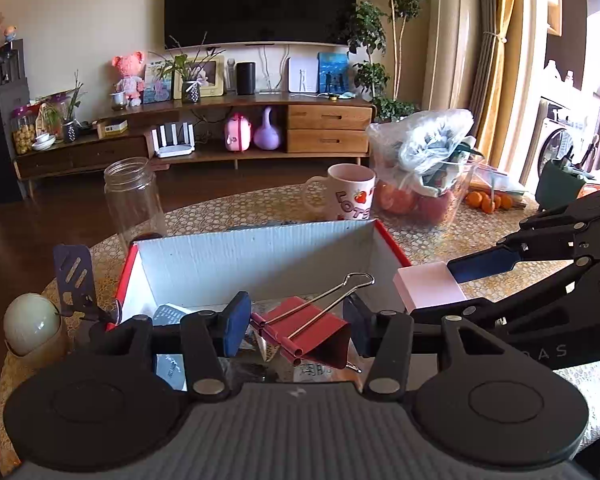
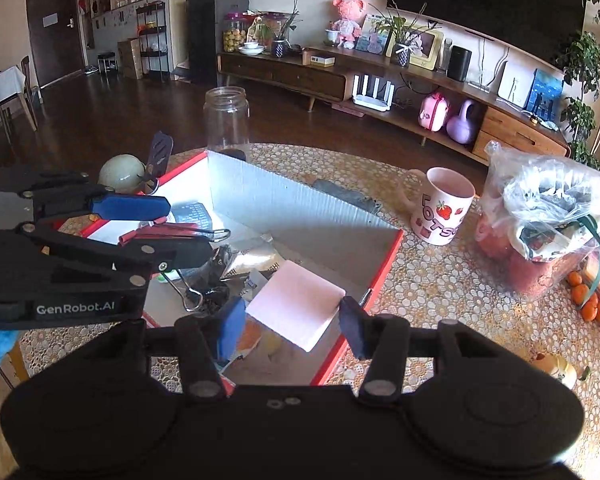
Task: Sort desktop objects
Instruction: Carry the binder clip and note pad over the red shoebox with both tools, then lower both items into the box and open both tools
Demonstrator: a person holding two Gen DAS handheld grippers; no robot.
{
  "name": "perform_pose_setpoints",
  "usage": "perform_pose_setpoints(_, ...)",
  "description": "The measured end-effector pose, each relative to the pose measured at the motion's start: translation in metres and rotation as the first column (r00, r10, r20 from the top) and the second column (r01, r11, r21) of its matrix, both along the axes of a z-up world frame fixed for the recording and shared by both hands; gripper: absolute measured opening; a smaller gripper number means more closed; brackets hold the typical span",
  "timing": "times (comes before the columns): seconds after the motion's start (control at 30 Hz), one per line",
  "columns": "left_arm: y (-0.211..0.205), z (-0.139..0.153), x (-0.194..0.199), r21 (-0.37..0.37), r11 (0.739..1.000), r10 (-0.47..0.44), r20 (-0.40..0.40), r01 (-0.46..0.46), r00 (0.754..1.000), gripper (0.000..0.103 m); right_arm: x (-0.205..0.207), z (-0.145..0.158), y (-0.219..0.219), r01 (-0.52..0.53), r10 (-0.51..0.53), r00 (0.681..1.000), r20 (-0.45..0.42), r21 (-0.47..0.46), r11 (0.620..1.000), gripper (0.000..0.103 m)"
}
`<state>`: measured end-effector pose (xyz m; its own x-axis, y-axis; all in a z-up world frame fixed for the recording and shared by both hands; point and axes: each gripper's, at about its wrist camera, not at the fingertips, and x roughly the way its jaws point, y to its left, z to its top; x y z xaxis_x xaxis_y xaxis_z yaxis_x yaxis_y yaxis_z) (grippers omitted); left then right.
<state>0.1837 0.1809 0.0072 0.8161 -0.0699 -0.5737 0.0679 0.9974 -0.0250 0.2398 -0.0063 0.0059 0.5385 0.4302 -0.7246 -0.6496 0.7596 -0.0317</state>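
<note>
My left gripper is shut on a red binder clip, which hangs over the red-edged white box with its wire handle sticking up. In the right wrist view the left gripper enters from the left, with the red binder clip between its fingers. My right gripper is shut on a pink sticky-note pad above the near right corner of the box. The left wrist view has the right gripper and the pink pad at the box's right edge.
Inside the box lie packets and a black binder clip. A glass jar, a strawberry mug, a plastic bag of fruit and small oranges stand around it. At the box's left are a pale ball and a dark clip.
</note>
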Motion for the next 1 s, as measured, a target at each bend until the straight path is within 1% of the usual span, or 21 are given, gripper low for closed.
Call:
perform_pose_setpoints(0.07,0.009,-0.006,0.006,-0.013,1.0,0.024,-0.011,-0.024,1.0,0.05,0.007,-0.01,0.009,-0.002,0.002,1.0,0.003,-0.023,1.0,0.051)
perform_pose_setpoints(0.17,0.018,-0.014,0.014,-0.009,0.999,0.051,-0.025,-0.051,0.998,0.05,0.015,-0.023,0.02,0.001,-0.001,1.0,-0.003,-0.05,0.999,0.051)
perform_pose_setpoints(0.27,0.025,-0.024,0.022,0.001,0.998,0.069,-0.044,-0.069,0.997,0.05,0.023,-0.034,0.027,0.004,-0.004,1.0,-0.014,-0.057,0.998,0.051)
perform_pose_setpoints(0.43,0.033,-0.039,0.035,0.007,0.997,0.083,-0.077,-0.083,0.994,0.05,0.033,-0.044,0.036,0.01,-0.011,1.0,-0.022,-0.073,0.997,0.051)
perform_pose_setpoints(0.7,0.032,-0.055,0.043,0.009,0.998,0.071,-0.128,-0.07,0.989,0.05,0.048,-0.057,0.049,0.015,-0.018,0.999,-0.032,-0.086,0.996,0.051)
perform_pose_setpoints(0.77,0.031,-0.058,0.044,0.011,0.998,0.064,-0.138,-0.063,0.988,0.05,0.05,-0.061,0.05,0.018,-0.021,0.999,-0.038,-0.089,0.996,0.048)
perform_pose_setpoints(0.83,0.03,-0.062,0.045,0.017,0.998,0.057,-0.151,-0.055,0.987,0.05,0.051,-0.064,0.05,0.023,-0.027,0.999,-0.045,-0.091,0.996,0.047)
perform_pose_setpoints(1.0,0.028,-0.068,0.047,0.014,0.999,0.047,-0.186,-0.045,0.981,0.05,0.049,-0.062,0.045,0.024,-0.028,0.998,-0.049,-0.078,0.997,0.051)
